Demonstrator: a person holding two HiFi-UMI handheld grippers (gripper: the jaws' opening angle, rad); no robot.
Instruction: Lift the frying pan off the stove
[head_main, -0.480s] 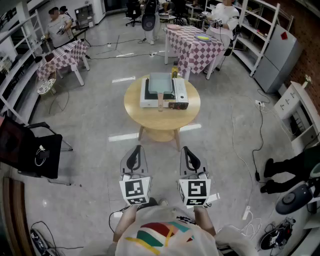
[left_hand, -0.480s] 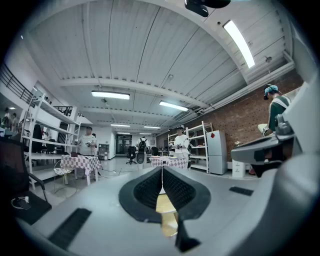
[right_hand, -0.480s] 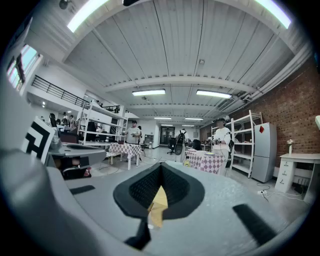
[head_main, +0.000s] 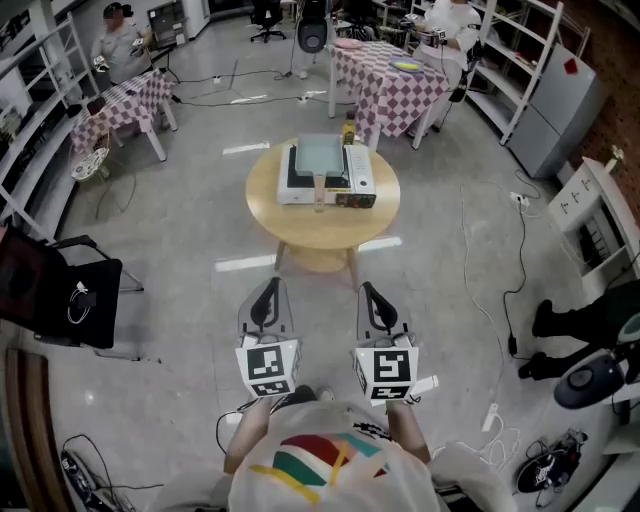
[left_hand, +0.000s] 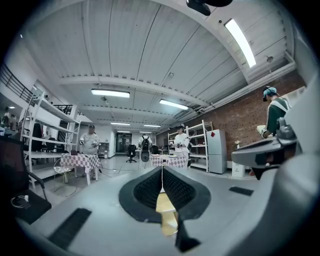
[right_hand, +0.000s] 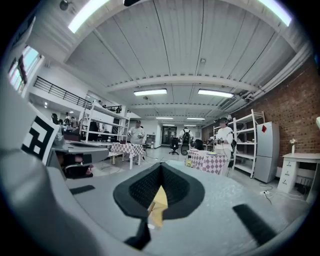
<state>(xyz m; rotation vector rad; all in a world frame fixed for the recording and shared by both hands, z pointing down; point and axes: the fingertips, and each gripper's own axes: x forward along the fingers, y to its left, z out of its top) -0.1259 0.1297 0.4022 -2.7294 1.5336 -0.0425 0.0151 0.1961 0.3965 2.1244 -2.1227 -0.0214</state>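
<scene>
A square grey-green frying pan (head_main: 320, 157) with a wooden handle (head_main: 319, 191) sits on a white portable stove (head_main: 357, 178) on a round wooden table (head_main: 300, 222). Both grippers hang side by side well short of the table, close to my body and pointing toward it. My left gripper (head_main: 267, 287) is shut with nothing in it; in the left gripper view its pads (left_hand: 172, 187) meet along a thin seam. My right gripper (head_main: 369, 290) is shut and empty too, its pads (right_hand: 145, 187) closed together in the right gripper view.
A yellow bottle (head_main: 349, 131) stands behind the stove. A black chair (head_main: 60, 300) is at the left, checkered tables (head_main: 395, 85) and people stand beyond, shelves (head_main: 600, 215) and a fridge (head_main: 555, 110) line the right, and cables (head_main: 500, 300) cross the floor.
The head view has shifted a little, so the table and both grippers sit slightly higher in it. Both grippers stay shut and side by side.
</scene>
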